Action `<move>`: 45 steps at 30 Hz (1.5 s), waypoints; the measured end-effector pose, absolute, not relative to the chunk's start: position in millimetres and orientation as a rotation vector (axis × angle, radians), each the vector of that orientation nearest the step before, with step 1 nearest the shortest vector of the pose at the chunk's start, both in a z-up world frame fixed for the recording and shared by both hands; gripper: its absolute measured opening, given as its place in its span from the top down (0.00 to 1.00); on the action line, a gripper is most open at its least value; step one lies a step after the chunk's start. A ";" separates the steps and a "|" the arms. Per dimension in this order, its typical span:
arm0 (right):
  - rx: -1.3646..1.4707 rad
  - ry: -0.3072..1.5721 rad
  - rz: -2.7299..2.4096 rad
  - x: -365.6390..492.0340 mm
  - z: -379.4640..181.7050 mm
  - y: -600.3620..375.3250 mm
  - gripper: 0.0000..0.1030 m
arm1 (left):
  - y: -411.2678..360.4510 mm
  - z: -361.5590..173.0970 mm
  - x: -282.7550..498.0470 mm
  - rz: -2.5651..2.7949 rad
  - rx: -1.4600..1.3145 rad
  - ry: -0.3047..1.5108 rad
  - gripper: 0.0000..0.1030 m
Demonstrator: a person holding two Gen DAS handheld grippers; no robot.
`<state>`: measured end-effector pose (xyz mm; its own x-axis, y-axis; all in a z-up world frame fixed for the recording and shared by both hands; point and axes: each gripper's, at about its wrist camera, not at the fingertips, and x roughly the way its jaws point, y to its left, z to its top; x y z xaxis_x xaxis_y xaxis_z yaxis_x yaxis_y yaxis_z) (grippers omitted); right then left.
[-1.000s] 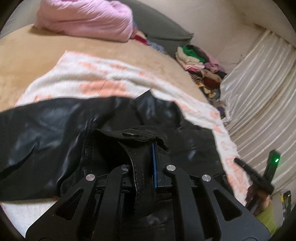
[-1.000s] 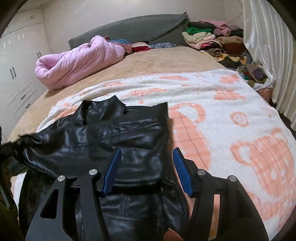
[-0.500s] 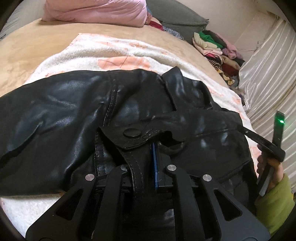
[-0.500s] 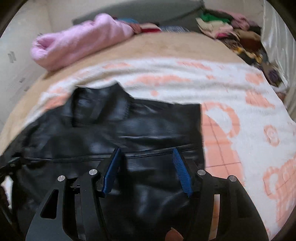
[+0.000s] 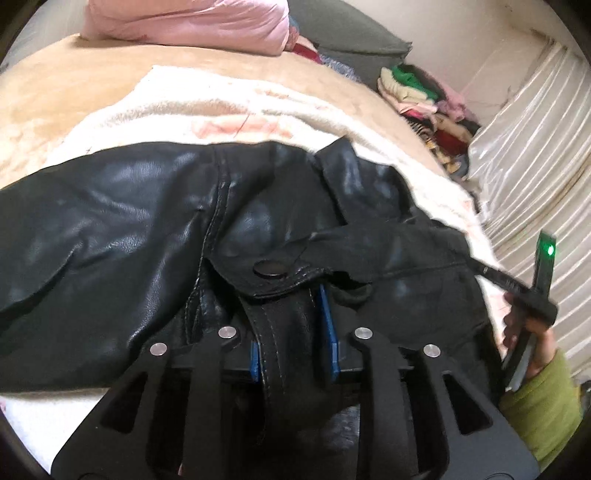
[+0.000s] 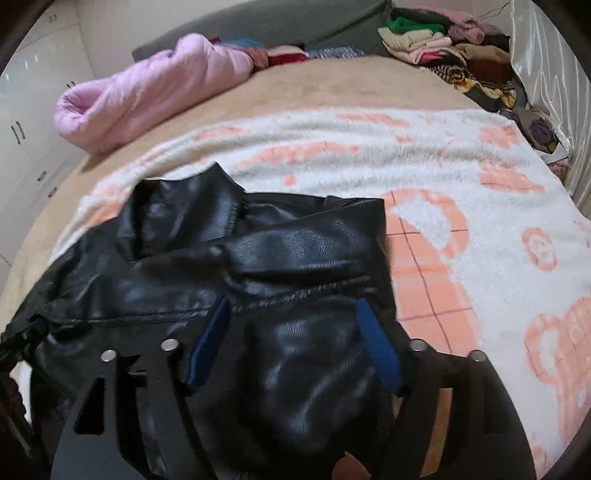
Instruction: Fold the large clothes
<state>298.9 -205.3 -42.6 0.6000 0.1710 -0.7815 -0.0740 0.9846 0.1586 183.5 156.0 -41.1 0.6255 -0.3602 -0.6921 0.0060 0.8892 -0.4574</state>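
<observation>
The black leather jacket [image 5: 155, 229] lies spread on the white and peach blanket [image 6: 461, 192] that covers the bed [image 6: 332, 85], its collar [image 6: 184, 206] standing up at the 11 o'clock side of the garment in the right wrist view. A flap with a round snap button [image 5: 270, 268] sits at the centre of the left wrist view, and a stitched strap of the jacket runs down from it between the blue pads [image 5: 328, 332] of the left tool [image 5: 293, 338]. That tool is clamped on the strap, pads pressed against both sides of the leather.

The right tool [image 6: 291, 339] hangs over the lower body of the jacket with its blue pads [image 6: 380, 343] spread wide and black leather bulging between them; the pads are apart and pinch nothing. In the left wrist view the same tool shows at 3 o'clock with a green light on it, held by a hand [image 5: 532, 332] in a green sleeve [image 5: 543, 402].

Beyond the jacket, a rolled pink quilt [image 6: 147, 96] lies at 10 o'clock on the tan bed cover. A grey cushion [image 6: 280, 26] lines the head of the bed at 12 o'clock. A heap of mixed clothes [image 6: 443, 48] is piled at 1 o'clock, next to a pale shiny curtain [image 5: 528, 162]. White cupboard doors [image 6: 29, 118] stand at 9 o'clock.
</observation>
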 end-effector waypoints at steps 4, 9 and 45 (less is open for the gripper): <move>0.092 0.882 0.182 270.8 -26.4 -203.0 0.26 | 158.4 -19.0 174.4 -0.178 -0.394 0.843 0.75; 0.081 0.842 0.200 243.9 -15.7 -197.5 0.23 | 151.8 4.3 157.5 -0.140 -0.330 0.795 0.66; 0.066 0.909 0.246 195.6 -30.1 -166.8 0.14 | 112.2 -27.2 129.4 -0.123 -0.267 0.907 0.37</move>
